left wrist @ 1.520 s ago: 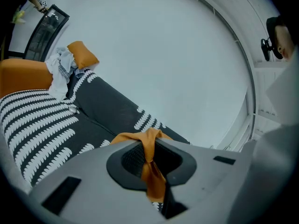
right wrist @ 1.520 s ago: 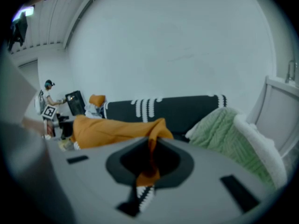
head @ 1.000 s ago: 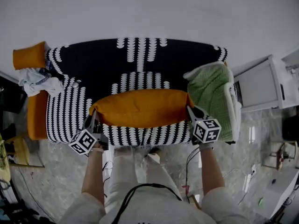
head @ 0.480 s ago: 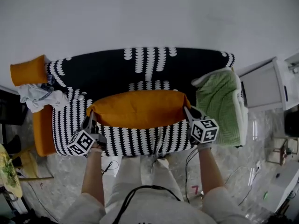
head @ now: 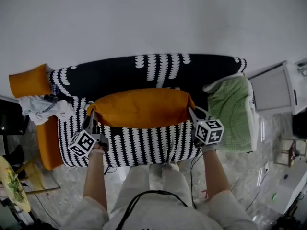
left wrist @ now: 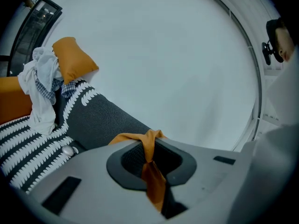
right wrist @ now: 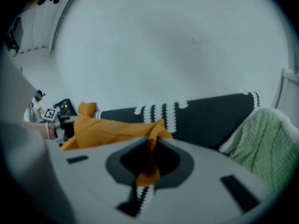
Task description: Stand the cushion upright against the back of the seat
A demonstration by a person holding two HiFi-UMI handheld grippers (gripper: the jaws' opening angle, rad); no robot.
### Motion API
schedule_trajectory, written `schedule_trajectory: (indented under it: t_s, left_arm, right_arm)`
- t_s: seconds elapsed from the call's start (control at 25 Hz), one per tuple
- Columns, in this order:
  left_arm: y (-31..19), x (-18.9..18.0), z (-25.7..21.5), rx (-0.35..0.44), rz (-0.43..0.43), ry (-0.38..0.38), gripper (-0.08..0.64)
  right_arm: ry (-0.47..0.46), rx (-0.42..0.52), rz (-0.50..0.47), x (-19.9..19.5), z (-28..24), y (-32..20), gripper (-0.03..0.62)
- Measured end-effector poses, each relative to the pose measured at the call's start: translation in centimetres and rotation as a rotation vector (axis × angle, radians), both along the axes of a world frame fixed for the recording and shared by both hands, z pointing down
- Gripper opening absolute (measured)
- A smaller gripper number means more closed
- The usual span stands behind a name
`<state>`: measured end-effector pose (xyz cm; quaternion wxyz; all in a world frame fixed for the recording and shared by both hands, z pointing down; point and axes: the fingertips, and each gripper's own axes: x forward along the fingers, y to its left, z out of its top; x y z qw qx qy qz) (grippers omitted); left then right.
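Note:
A long orange cushion hangs across the sofa seat, which is covered in a black throw with white leaf stripes. The sofa back rises behind it. My left gripper is shut on the cushion's left corner. At the other end my right gripper is shut on the right corner. In the right gripper view the cushion stretches away to the left in front of the sofa back. Both grippers pinch a fold of orange fabric between their jaws.
A green knitted blanket drapes over the sofa's right arm. A second orange cushion and a crumpled white cloth sit at the sofa's left end. A white cabinet stands to the right; the person's legs are against the seat front.
Both grippers have carried the cushion further over the seat toward the sofa back. The person has stepped closer to the sofa.

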<state>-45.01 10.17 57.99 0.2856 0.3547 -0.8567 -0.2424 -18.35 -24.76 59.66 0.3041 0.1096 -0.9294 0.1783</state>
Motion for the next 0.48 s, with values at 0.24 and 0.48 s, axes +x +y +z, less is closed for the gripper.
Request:
schedule_trajectory:
  t_s: [0.24, 0.48]
  left_arm:
    - [-0.6, -2.5, 1.6, -0.026, 0.006, 0.039, 0.054]
    - [-2.1, -5.0, 3.3, -0.029, 0.025, 0.056, 0.054]
  right_arm:
    - [0.013, -0.025, 0.058, -3.0, 0.6, -1.5, 0.04]
    - [0.055, -0.038, 0.113, -5.5, 2.5, -3.0, 0.04]
